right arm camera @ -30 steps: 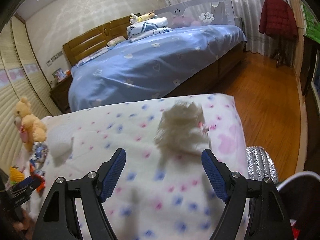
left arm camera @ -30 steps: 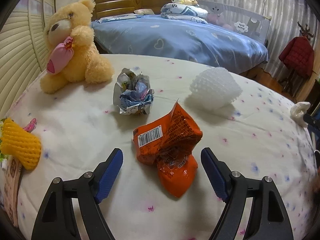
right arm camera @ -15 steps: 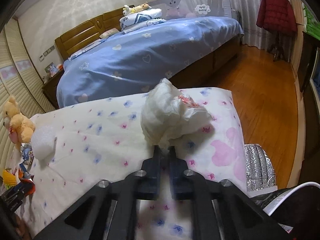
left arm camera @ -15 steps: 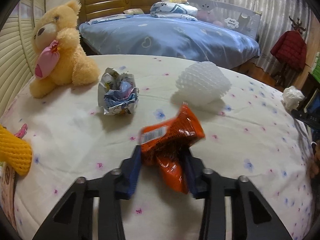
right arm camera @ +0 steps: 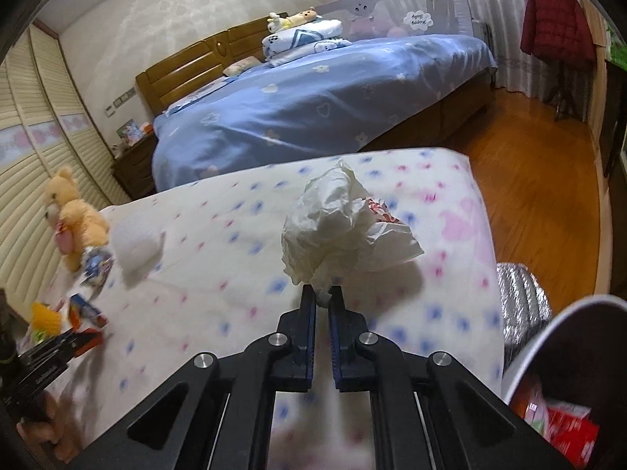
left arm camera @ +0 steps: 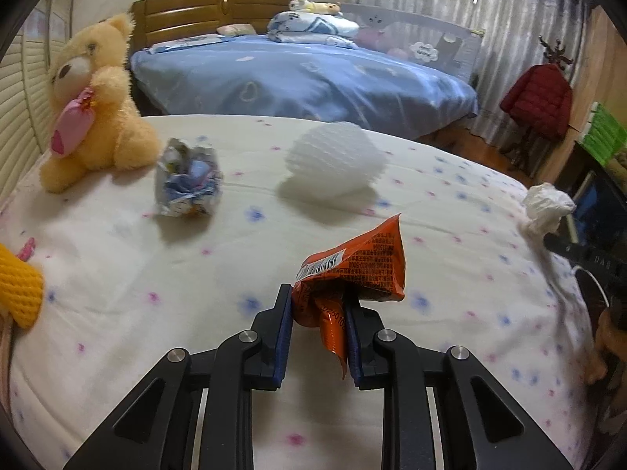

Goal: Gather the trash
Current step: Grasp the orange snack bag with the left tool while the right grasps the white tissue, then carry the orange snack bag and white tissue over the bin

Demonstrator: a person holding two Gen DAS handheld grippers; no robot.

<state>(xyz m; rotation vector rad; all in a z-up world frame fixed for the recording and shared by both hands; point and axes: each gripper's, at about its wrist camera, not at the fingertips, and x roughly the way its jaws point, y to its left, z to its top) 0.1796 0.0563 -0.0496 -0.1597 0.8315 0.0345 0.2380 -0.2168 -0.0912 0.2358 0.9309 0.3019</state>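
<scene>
In the left wrist view my left gripper (left arm camera: 317, 295) is shut on the lower end of a crumpled orange snack wrapper (left arm camera: 360, 266), held just above the flowered sheet (left arm camera: 137, 305). My right gripper (right arm camera: 321, 293) in the right wrist view is shut on a white crumpled bag (right arm camera: 337, 227), lifted over the sheet's right end. The same white bag (left arm camera: 546, 205) shows at the right edge of the left wrist view. A crumpled silver-blue wrapper (left arm camera: 188, 184), a white foam net (left arm camera: 333, 160) and a yellow foam net (left arm camera: 17, 293) lie on the sheet.
A white-rimmed bin (right arm camera: 548, 337) holding red packaging stands at the lower right, beside the sheet's edge, with a silver crumpled thing (right arm camera: 517, 293) behind it. A yellow teddy bear (left arm camera: 94, 105) sits at the far left. A blue bed (left arm camera: 305, 78) lies beyond.
Both grippers went from wide open to shut. The left took hold of the orange wrapper and the right took hold of the white bag. Each piece is now raised off the sheet.
</scene>
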